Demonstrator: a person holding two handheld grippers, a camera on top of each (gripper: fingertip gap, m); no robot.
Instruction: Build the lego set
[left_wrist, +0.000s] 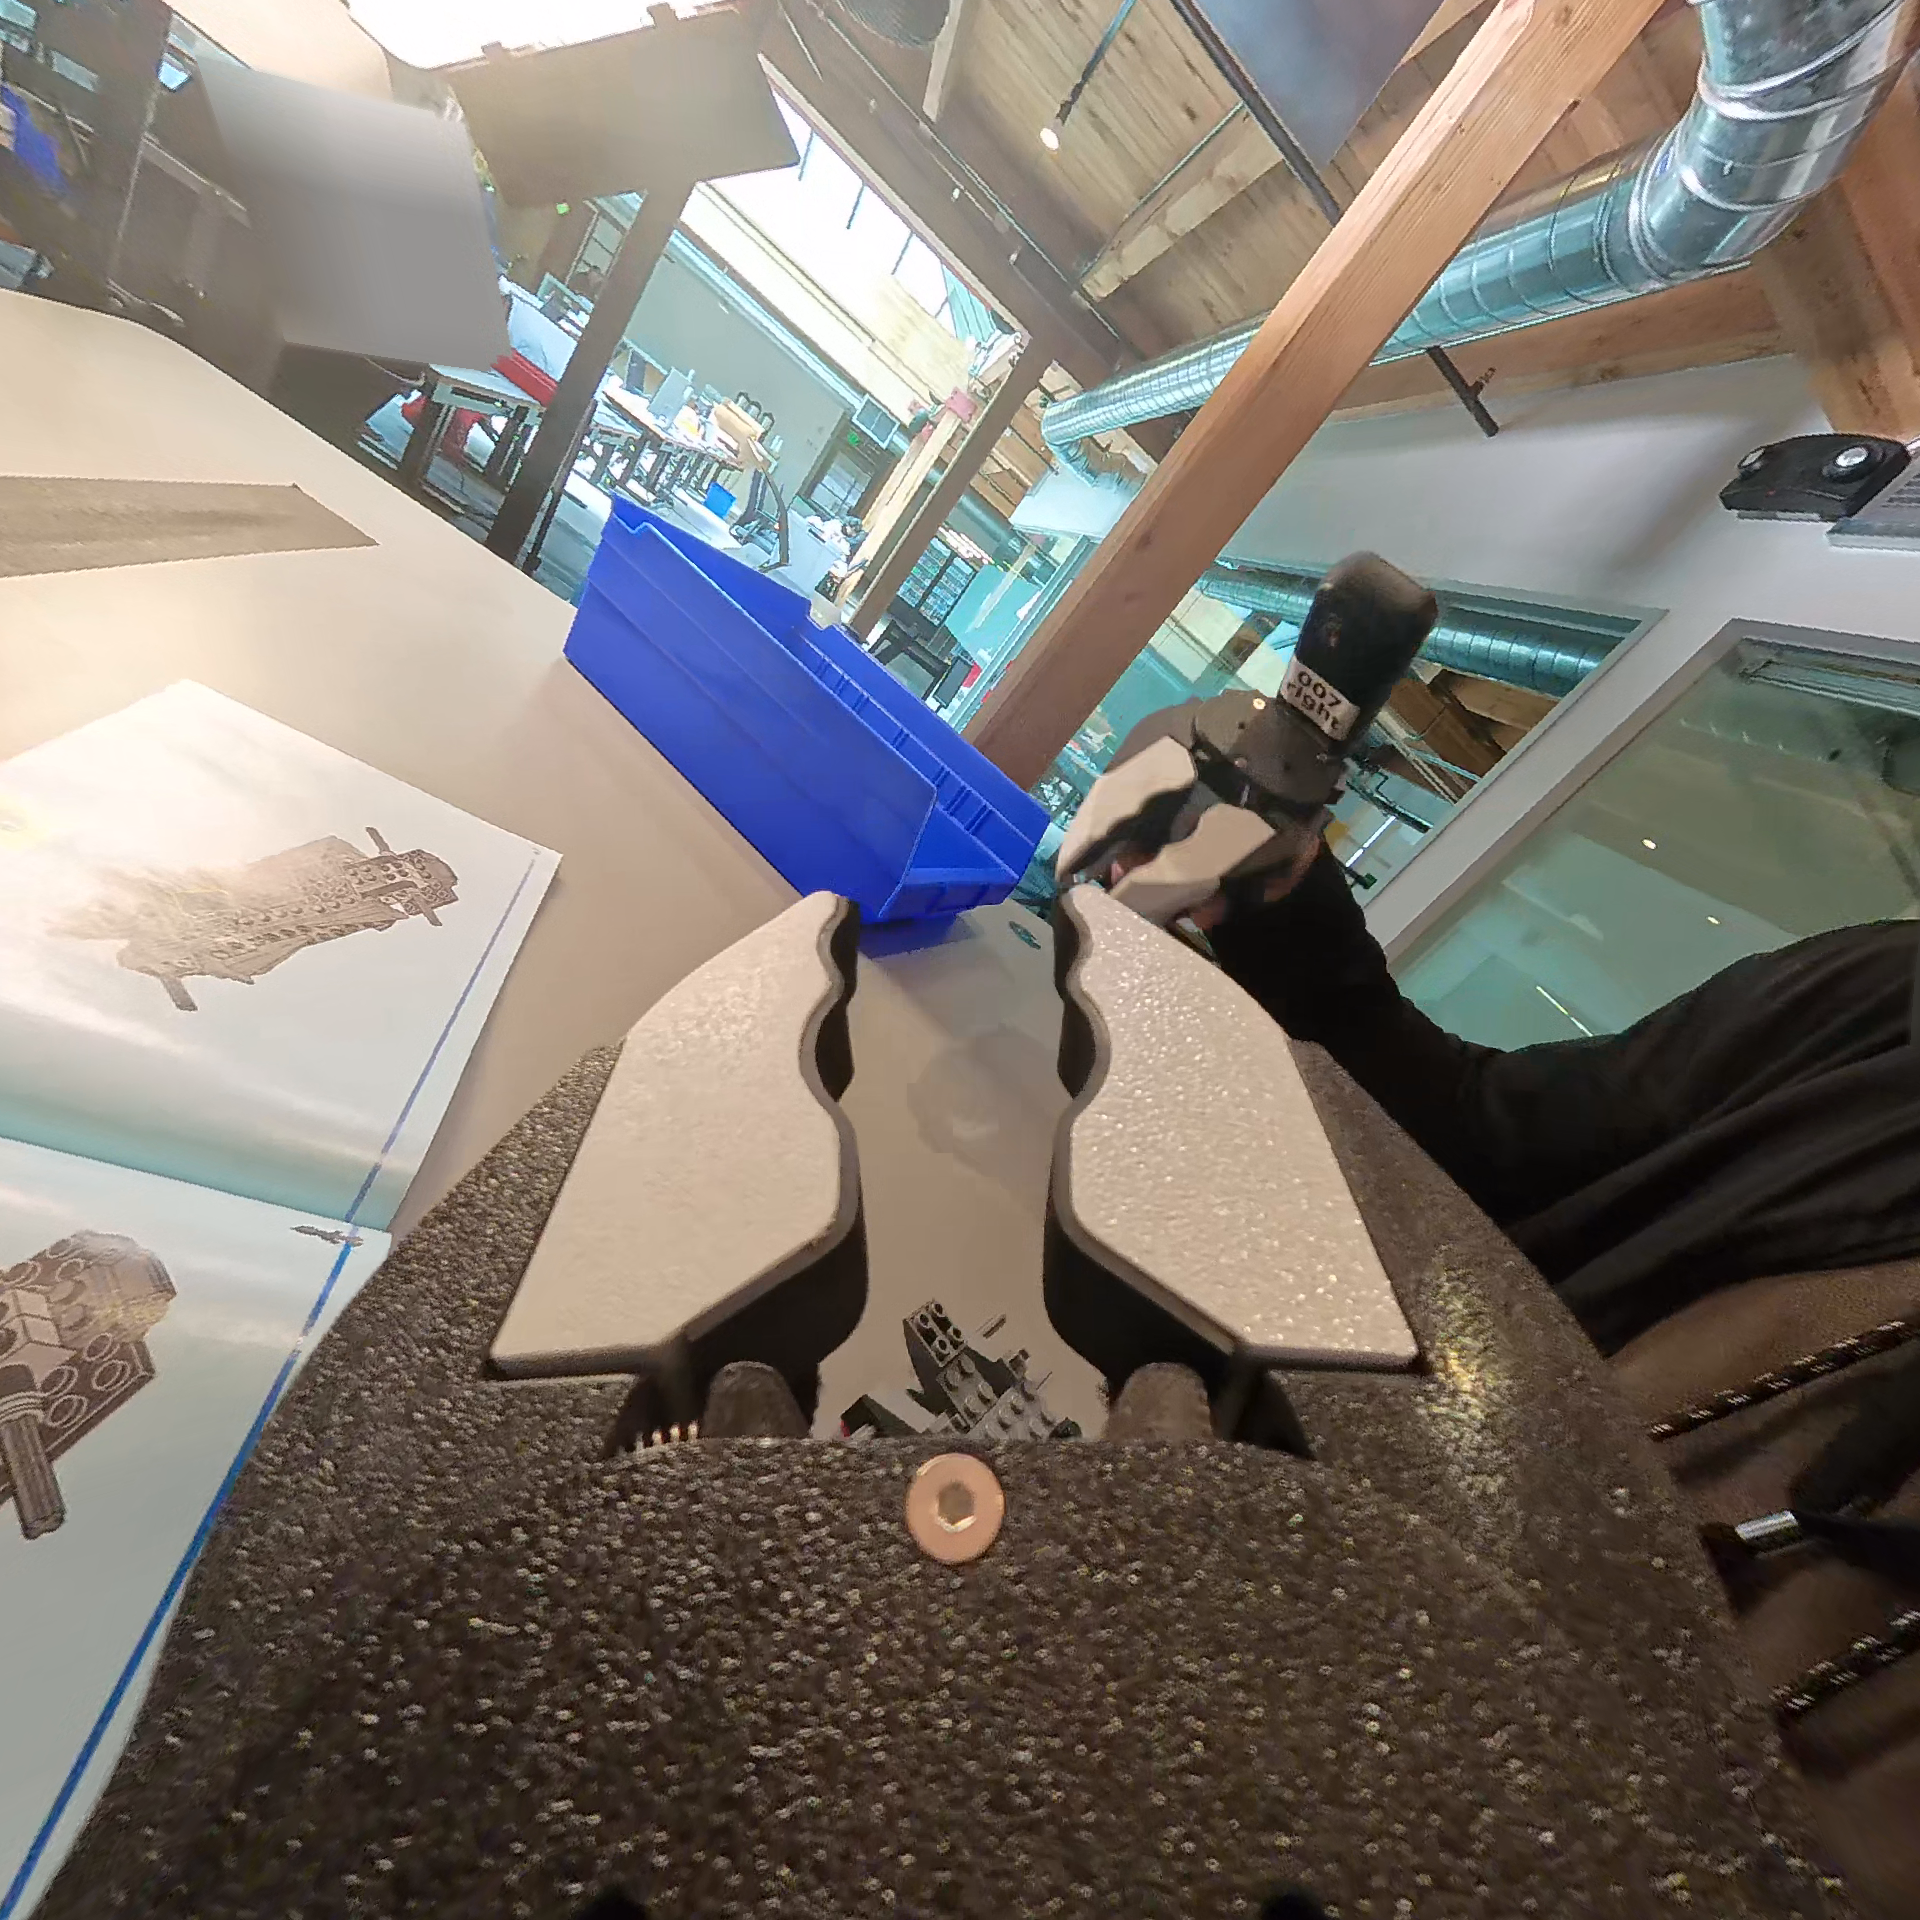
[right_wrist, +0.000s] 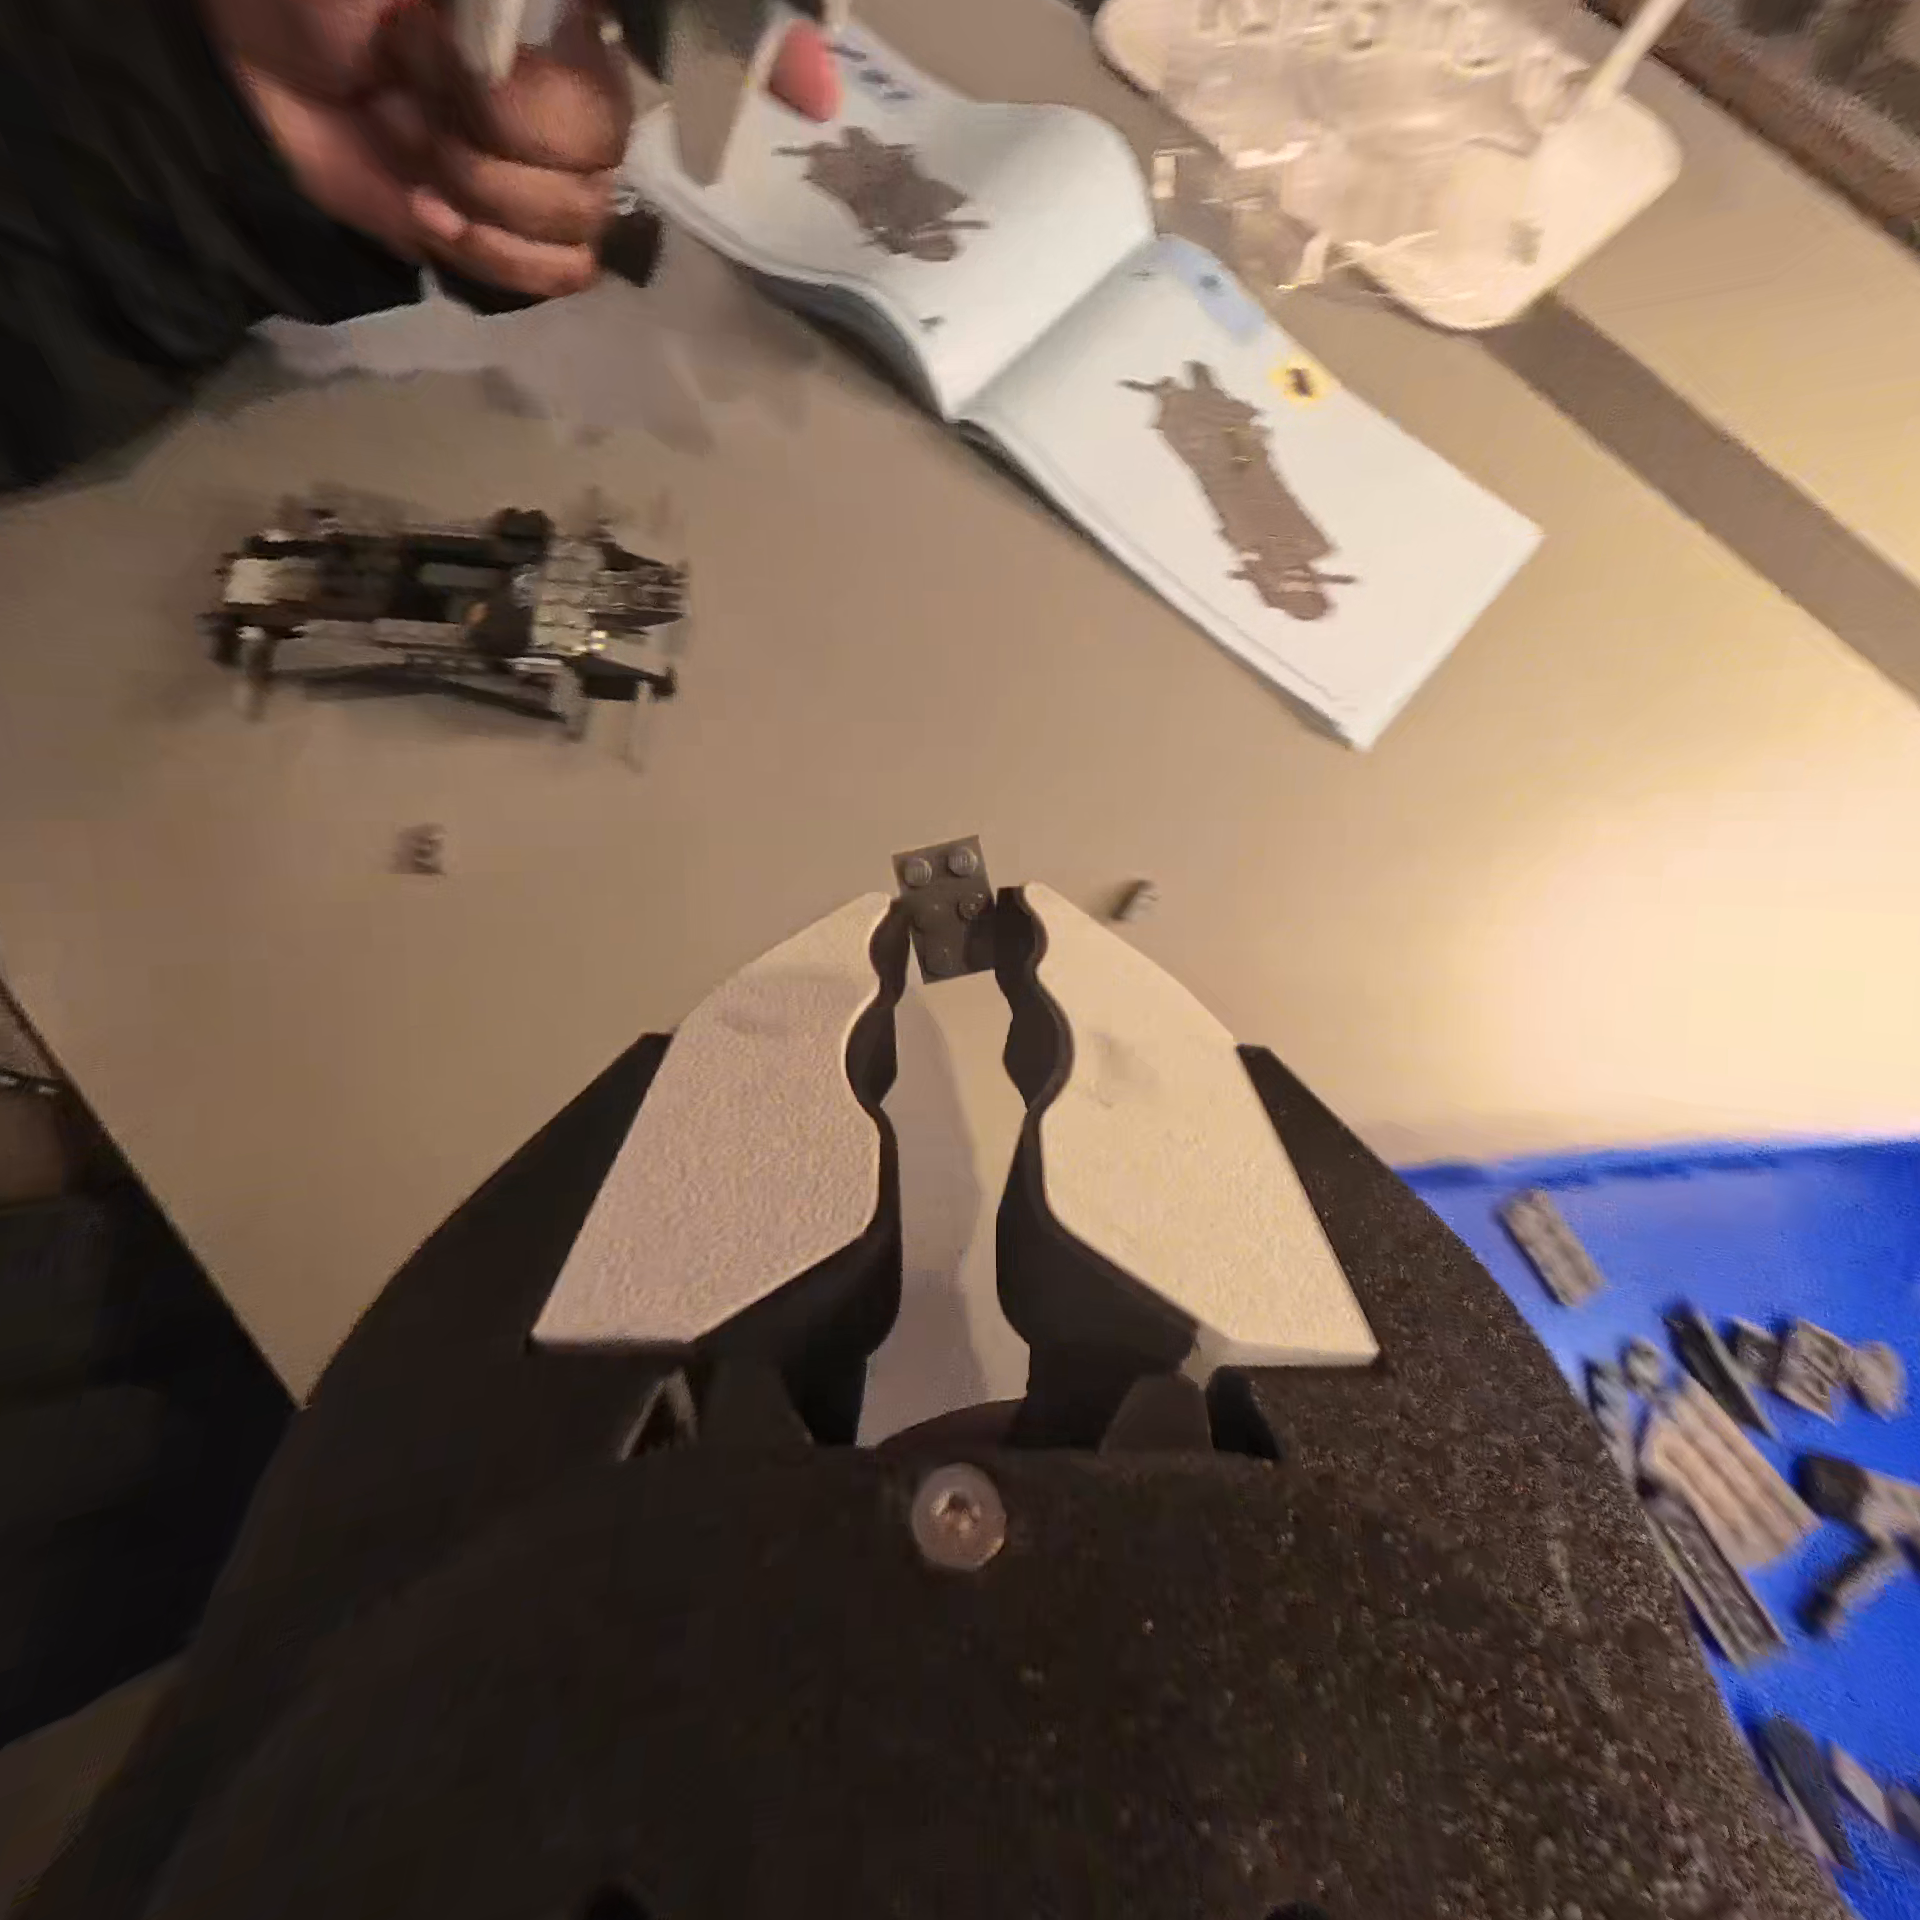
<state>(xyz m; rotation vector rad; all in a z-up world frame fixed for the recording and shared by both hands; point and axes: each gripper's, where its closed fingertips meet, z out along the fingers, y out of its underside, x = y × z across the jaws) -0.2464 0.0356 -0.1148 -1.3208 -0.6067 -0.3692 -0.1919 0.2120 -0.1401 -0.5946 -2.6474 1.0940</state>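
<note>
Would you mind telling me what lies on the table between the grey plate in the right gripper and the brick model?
In the right wrist view, only one small blurred grey piece lies between the grey plate and the brick model; otherwise bare table.

blue bin (left_wrist: 790, 727), grey studded plate (right_wrist: 943, 904), seemingly grey-black model (right_wrist: 447, 603)

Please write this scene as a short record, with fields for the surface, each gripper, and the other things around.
surface: beige table
left gripper: open, nothing between its fingers, above the table
right gripper: shut on a small grey studded plate
bin: blue bin, grey parts inside
booklet: open booklet showing pictures of a model
model: dark brick model on the table
loose parts: two small pieces on the table
</note>
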